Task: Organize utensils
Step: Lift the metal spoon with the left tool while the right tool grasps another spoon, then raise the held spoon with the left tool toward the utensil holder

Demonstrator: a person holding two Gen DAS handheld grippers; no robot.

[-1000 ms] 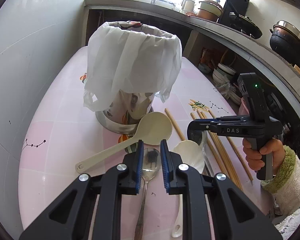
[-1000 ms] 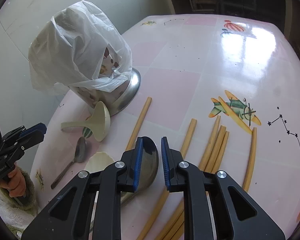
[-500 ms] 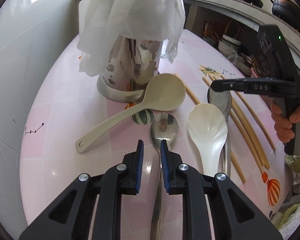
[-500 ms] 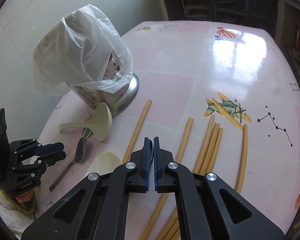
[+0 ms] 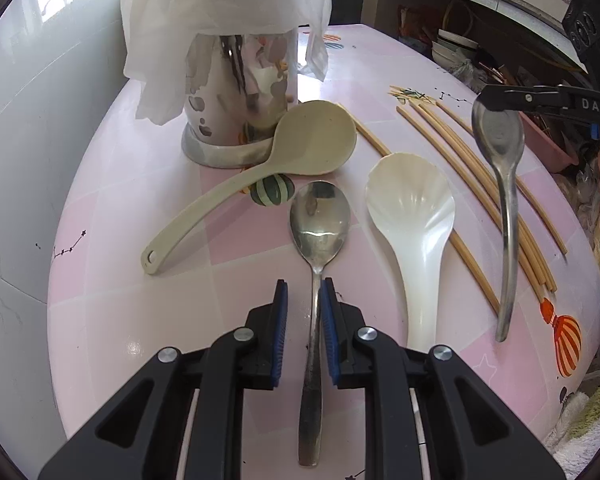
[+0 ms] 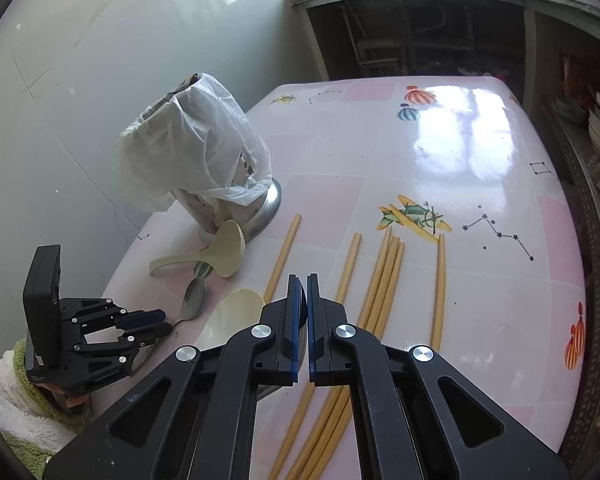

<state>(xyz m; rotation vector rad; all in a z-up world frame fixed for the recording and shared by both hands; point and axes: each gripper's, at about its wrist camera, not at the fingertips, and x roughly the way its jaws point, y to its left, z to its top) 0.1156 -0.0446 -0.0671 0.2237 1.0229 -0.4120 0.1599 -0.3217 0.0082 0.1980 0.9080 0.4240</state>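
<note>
- the right gripper [image 5: 485,101] is clenched on the bowl tip of a steel spoon [image 5: 505,216]. a second ago its jaws were apart over that spoon as it lay beside the chopsticks [image 6: 384,280]; now they are closed, and the left wrist view shows the spoon hanging handle down, clear of the table [image 5: 108,320].
- in its own view the right gripper [image 6: 303,278] shows blue pads almost together; the spoon is mostly hidden beneath them.
- the left gripper [image 5: 303,284] has come down lower and now has its jaws either side of the neck of a second steel spoon [image 5: 318,224], which lies flat. the jaws have a narrow gap; the right-hand pad looks close to or against the handle, the left-hand pad stands off it, so this spoon is not yet gripped.
- just beside it lie a white ladle-spoon [image 5: 414,216] and a beige rice paddle [image 5: 268,176], whose bowl leans against the base of the metal holder [image 5: 236,128].
- the holder is draped in a white plastic bag [image 5: 220,12] and stands near the wall.
- meaning for the task: one spoon is lifted and presumably bound for the holder. the other spoons, paddle and chopsticks are not yet sorted, so the job looks early on.
</note>
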